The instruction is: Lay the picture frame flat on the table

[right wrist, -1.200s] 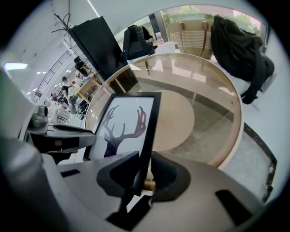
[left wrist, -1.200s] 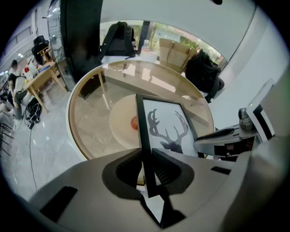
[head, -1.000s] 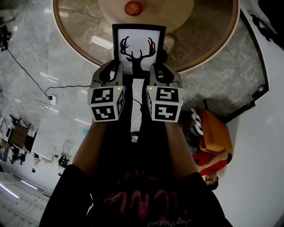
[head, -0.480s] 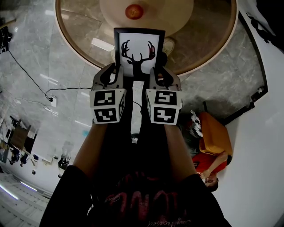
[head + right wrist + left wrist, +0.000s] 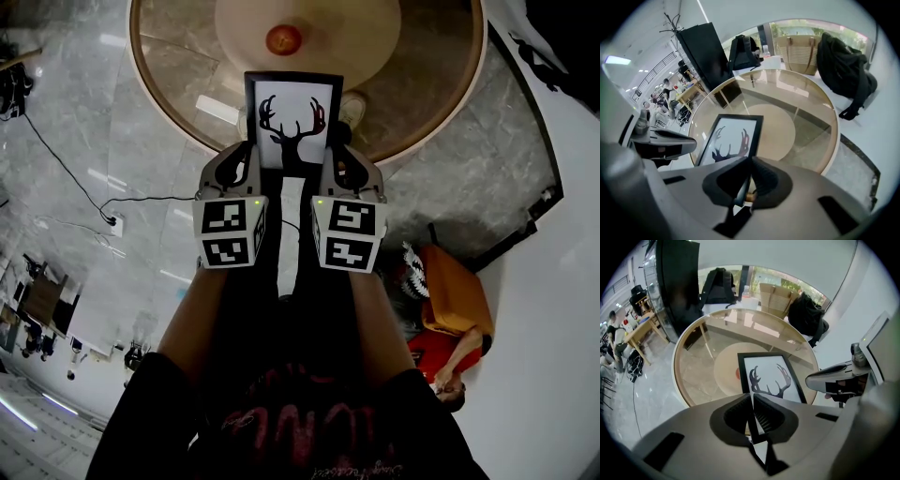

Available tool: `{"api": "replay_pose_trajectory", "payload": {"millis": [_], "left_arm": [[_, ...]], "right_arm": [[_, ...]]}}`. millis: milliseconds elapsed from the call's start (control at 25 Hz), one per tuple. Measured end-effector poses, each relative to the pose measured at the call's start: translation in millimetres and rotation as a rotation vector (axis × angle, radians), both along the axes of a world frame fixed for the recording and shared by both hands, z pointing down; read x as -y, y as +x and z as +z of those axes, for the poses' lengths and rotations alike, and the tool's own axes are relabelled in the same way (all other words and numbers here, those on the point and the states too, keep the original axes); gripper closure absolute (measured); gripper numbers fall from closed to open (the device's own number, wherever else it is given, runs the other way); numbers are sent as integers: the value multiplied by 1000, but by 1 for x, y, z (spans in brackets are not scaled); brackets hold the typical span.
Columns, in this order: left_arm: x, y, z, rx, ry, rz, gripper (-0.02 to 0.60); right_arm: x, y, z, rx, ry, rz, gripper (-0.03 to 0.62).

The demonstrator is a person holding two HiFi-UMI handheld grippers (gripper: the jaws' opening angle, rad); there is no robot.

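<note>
Picture frame (image 5: 292, 120), left gripper (image 5: 251, 156) clamped on its left edge, right gripper (image 5: 328, 156) on its right edge

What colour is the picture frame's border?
The picture frame has a black border around a white print; it shows best in the head view.

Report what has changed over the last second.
Picture frame, left gripper, right gripper and table all sit slightly lower and smaller in the head view: mostly the camera shifted. Nothing taken or released. Both grippers stay shut on the frame, not yet laid down.
</note>
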State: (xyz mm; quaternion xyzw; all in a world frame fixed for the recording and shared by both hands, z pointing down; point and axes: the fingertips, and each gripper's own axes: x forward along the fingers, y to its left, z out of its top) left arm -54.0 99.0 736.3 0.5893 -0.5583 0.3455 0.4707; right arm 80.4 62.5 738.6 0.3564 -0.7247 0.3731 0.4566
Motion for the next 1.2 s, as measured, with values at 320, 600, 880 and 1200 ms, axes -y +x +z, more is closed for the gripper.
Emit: {"api": "replay_pose_trajectory", "payload": {"millis": [320,600,880,1200], "left_arm": [[12,-1,-29,17,69,11,571],[21,-4,-55,23,131,10,571],[31,-8,-80,36,181,20,572],[41,-8,-101,44,225,24,572]], "right_arm": [[11,-13,-30,31,73,-16,571],[18,-26,-55,58,123,-25,572],[28,-33,-81,74,172,-38,572],[41,-36,-103,101,228,-39,573]]}}
